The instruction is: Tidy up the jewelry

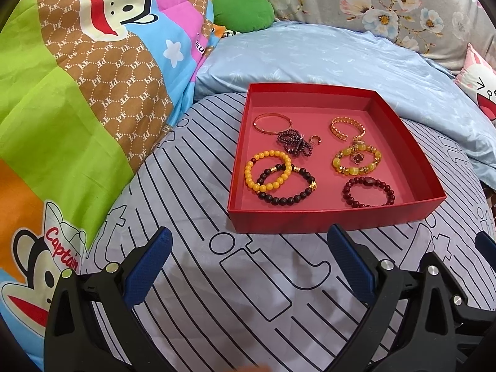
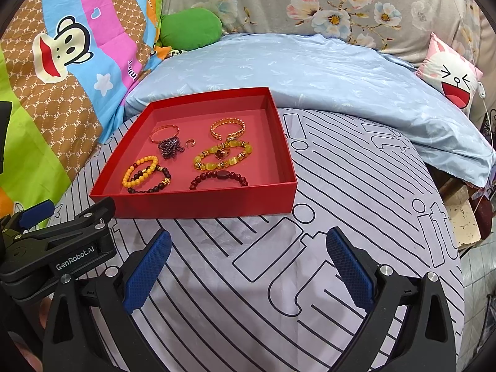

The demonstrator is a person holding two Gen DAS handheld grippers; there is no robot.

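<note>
A shallow red box (image 1: 338, 215) (image 2: 204, 206) lies on the striped bedsheet and holds several bracelets. Inside are a yellow bead bracelet (image 1: 249, 175) (image 2: 128, 176), a dark bead bracelet (image 1: 290, 201) (image 2: 152, 189), a dark red bead bracelet (image 1: 369, 183) (image 2: 217, 176), a yellow-and-gold charm bracelet (image 1: 339, 161) (image 2: 223, 156), a thin gold bangle (image 1: 272, 117) (image 2: 164, 130), a gold chain cuff (image 1: 345, 124) (image 2: 228, 124), a purple bead strand (image 1: 294, 144) (image 2: 170, 148) and a small ring (image 1: 314, 139) (image 2: 189, 143). My left gripper (image 1: 248, 260) hovers open before the box. My right gripper (image 2: 248, 263) is open beside it.
A cartoon-monkey quilt (image 1: 77, 93) is piled on the left. A light blue pillow (image 2: 310, 71) lies behind the box, with a green plush (image 1: 241, 12) and a floral cushion (image 2: 310, 0) beyond. A pink cartoon cushion (image 2: 449, 71) sits far right, near the bed's edge.
</note>
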